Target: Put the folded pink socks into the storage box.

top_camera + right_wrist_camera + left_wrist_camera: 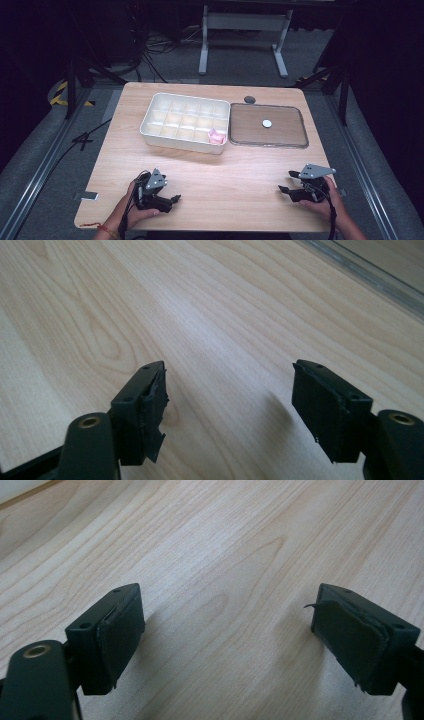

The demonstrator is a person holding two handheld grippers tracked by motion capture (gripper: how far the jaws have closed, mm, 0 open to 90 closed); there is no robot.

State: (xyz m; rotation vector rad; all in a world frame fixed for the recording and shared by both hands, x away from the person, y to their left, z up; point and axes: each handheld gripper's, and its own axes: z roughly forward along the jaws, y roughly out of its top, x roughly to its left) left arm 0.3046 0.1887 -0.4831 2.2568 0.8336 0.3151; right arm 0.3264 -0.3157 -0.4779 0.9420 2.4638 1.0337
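Observation:
My left gripper (175, 199) rests low over the near-left part of the wooden table (235, 170), held in a hand and pointing right. Its jaws stand wide open with bare wood between them (227, 635). At the near right, my right gripper (286, 182) points left toward the table's middle. It is open too, with nothing between its pads (230, 400). A white compartment box (150, 125) sits at the table's far middle, with a small pink item (216, 136) in its near-right compartment. Both grippers are well apart from the box.
A clear flat lid (290, 142) lies right of the white box, with a small white disc (267, 123) on it; the lid's edge (370, 270) crosses the right gripper view's top right. A dark round knob (249, 99) sits behind the lid. Dark floor and cables surround the table.

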